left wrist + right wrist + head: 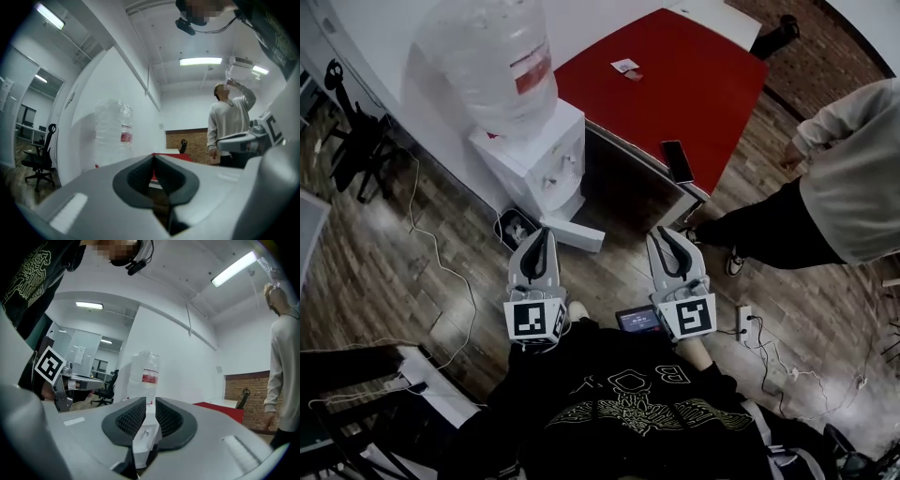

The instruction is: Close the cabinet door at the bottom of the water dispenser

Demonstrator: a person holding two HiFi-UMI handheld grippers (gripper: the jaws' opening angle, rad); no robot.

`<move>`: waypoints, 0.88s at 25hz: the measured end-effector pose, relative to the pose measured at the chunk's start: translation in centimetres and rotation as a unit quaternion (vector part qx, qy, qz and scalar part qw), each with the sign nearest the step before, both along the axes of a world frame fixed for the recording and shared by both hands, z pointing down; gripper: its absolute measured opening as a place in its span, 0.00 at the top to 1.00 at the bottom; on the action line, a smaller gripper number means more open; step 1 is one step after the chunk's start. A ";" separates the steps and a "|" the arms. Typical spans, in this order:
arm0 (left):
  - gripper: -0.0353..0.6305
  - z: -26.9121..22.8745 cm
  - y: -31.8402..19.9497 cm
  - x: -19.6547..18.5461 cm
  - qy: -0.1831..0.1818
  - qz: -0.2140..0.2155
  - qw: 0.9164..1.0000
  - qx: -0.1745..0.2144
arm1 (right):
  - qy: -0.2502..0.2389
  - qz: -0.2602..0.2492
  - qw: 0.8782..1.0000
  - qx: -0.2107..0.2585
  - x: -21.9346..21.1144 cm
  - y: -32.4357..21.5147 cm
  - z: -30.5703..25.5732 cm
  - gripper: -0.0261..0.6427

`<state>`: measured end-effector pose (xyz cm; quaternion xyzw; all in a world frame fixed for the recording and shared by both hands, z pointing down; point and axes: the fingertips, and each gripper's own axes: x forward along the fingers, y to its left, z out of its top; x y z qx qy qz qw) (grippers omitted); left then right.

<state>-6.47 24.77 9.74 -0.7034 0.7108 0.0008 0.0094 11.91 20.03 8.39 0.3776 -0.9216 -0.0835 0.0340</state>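
Observation:
The white water dispenser stands against the wall with a large clear bottle on top. At its foot the white cabinet door hangs open, swung out over the wooden floor. My left gripper is held level just short of that door, its jaws shut and empty. My right gripper hovers level to the door's right, apart from it. Its jaws stand a little open with nothing gripped; the dispenser's white front shows through the gap. The bottle rises beyond both grippers.
A red table with a phone at its edge stands right of the dispenser. A person stands at the right. A black office chair is at the left. Cables and a power strip lie on the floor.

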 end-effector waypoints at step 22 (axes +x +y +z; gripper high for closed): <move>0.94 1.4 -7.5 -7.3 0.024 0.016 0.999 -0.016 | 0.020 -0.072 0.995 -0.065 -10.3 -4.8 3.3 0.82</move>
